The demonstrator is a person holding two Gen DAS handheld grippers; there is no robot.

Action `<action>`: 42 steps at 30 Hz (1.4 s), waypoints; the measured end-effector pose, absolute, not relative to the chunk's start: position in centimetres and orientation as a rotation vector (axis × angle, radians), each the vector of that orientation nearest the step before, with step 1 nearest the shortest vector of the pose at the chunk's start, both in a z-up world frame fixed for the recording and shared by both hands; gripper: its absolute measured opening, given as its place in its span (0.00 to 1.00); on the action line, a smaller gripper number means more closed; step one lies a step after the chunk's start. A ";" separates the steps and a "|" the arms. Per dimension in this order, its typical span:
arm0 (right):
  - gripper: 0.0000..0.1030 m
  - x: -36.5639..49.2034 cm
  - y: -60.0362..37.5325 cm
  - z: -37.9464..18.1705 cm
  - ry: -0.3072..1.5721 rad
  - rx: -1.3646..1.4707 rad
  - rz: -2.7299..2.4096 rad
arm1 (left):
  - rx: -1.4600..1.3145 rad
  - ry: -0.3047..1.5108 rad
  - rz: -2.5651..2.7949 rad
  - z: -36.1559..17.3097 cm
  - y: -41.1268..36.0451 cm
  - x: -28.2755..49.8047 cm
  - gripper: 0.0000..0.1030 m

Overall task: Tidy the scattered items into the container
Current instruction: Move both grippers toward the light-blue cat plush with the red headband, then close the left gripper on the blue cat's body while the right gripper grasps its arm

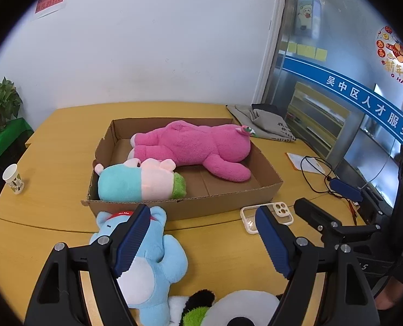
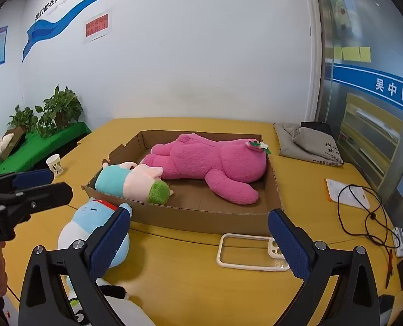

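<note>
The yellow surface [image 2: 190, 266] carries a shallow cardboard box [image 1: 215, 203], open at the top. Inside it a big pink plush bear [image 1: 198, 146] lies stretched along the far wall, and a smaller teal-and-pink plush [image 1: 138, 180] lies against the near left corner, touching the bear's feet. Just outside the box's near wall lies a light blue plush [image 1: 152, 260], and beside it, at the bottom edge of the left wrist view, a black-and-white panda plush [image 1: 228, 309]. A clear phone case [image 2: 251, 252] lies flat near the box's near right corner. The left tongs [image 1: 201, 239] are spread wide and empty, over the blue plush. The right tongs [image 2: 198, 241] are likewise spread wide, holding nothing, between blue plush and phone case
</note>
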State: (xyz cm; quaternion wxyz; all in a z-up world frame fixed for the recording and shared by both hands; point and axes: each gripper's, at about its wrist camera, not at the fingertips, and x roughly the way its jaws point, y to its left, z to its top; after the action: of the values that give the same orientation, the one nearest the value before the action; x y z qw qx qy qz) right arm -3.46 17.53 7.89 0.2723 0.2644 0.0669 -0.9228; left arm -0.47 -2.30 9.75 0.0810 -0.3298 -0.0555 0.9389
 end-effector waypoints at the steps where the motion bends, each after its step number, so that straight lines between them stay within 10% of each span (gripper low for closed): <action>1: 1.00 -3.4 17.7 8.0 0.172 0.711 -2.484 | -0.988 -0.166 2.808 9.7 -2.2 -0.3 0.77; 42: 1.00 -4.3 13.5 3.8 0.284 0.899 -2.344 | -1.146 -0.237 2.827 4.9 -9.6 -0.9 0.77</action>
State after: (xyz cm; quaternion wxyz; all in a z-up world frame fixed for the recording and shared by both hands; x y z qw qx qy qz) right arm -4.32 13.52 3.79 0.3028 0.3391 0.1070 -0.8842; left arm -0.88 -9.61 4.86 0.0407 -0.3743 -0.0775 0.9232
